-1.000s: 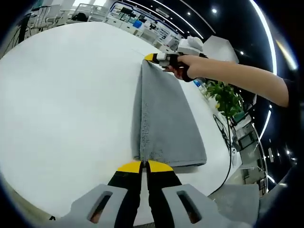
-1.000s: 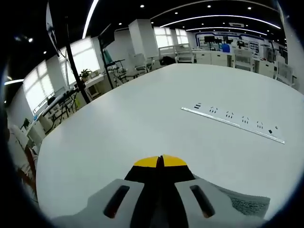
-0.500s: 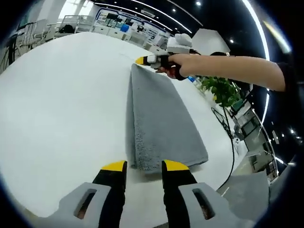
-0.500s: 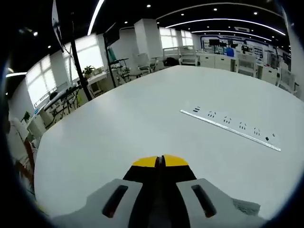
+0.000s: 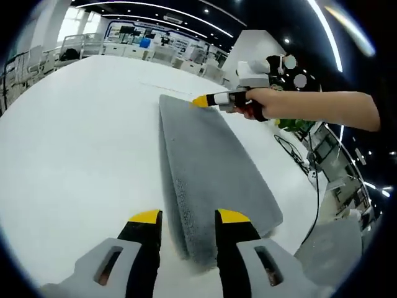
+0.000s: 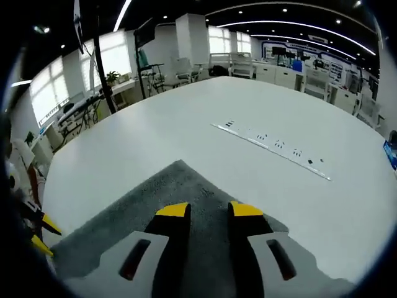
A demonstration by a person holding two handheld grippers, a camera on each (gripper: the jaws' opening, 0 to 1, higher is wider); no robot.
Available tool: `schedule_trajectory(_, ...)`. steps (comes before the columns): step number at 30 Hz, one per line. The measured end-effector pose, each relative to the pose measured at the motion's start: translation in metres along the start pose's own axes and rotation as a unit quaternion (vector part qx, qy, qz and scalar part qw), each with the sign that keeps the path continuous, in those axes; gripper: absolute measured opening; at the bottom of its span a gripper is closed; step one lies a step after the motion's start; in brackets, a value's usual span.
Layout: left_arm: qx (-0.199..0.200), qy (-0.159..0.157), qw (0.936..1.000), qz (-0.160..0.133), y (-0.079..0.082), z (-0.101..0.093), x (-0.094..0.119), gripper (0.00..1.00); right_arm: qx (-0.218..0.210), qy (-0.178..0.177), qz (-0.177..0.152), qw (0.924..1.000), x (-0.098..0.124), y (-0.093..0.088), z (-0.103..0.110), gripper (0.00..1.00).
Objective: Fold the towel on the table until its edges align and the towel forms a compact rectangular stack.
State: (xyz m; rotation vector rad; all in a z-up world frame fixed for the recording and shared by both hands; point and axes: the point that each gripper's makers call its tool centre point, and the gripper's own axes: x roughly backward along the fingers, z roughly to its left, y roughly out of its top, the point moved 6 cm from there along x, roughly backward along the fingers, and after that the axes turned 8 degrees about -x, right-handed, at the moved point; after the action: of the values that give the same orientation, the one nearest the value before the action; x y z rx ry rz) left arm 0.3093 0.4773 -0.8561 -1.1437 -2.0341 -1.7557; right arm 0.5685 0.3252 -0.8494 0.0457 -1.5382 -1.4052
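A grey towel (image 5: 205, 167) lies folded into a long narrow strip on the white table (image 5: 74, 143), running away from me. My left gripper (image 5: 189, 217) is open, its yellow-tipped jaws standing apart over the towel's near end. At the far end my right gripper (image 5: 208, 99), held by a hand, hovers at the towel's corner. In the right gripper view my right gripper (image 6: 209, 210) is open above the towel (image 6: 124, 217), whose corner points out onto the table (image 6: 155, 124). The left gripper (image 6: 42, 234) shows at the lower left there.
A white power strip (image 6: 273, 149) lies flat on the table beyond the towel. A potted plant (image 5: 294, 124), cables and office furniture stand past the table's right edge. Desks and chairs fill the room behind.
Both grippers were shut on the towel's ends and have opened, letting go. The right gripper has drawn back, so the towel's far corner now lies in front of its jaws.
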Motion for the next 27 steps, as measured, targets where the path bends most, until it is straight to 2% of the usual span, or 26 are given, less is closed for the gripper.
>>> schedule_trajectory(2, -0.018, -0.004, 0.9998, -0.003, 0.006, 0.001, -0.008, 0.33, -0.005, -0.005, 0.003, 1.0, 0.013, -0.01, -0.005, 0.23)
schedule_trajectory(3, -0.04, -0.013, 0.9991, 0.004, 0.009, 0.002, -0.012, 0.33, -0.003, -0.012, 0.006, 0.9999, 0.023, -0.019, -0.005, 0.23)
schedule_trajectory(7, -0.078, -0.01, 0.9966, 0.024, 0.017, 0.011, -0.024, 0.3, -0.004, -0.026, 0.017, 0.9995, 0.04, -0.042, -0.014, 0.23)
schedule_trajectory(11, -0.1, -0.01, 0.9946, 0.025, 0.03, 0.018, -0.035, 0.29, -0.035, -0.03, 0.02, 0.9988, 0.057, -0.061, -0.012, 0.23)
schedule_trajectory(17, -0.125, -0.009, 0.992, 0.02, 0.048, 0.029, -0.048, 0.27, -0.052, -0.026, 0.017, 0.9982, 0.074, -0.078, -0.004, 0.23)
schedule_trajectory(22, -0.128, -0.015, 0.9916, 0.0, 0.065, 0.036, -0.058, 0.25, -0.064, -0.016, 0.015, 0.9977, 0.084, -0.088, 0.008, 0.22)
schedule_trajectory(27, -0.127, -0.004, 0.9919, 0.002, 0.07, 0.045, -0.068, 0.24, -0.089, -0.006, 0.018, 0.9959, 0.093, -0.104, 0.022, 0.21)
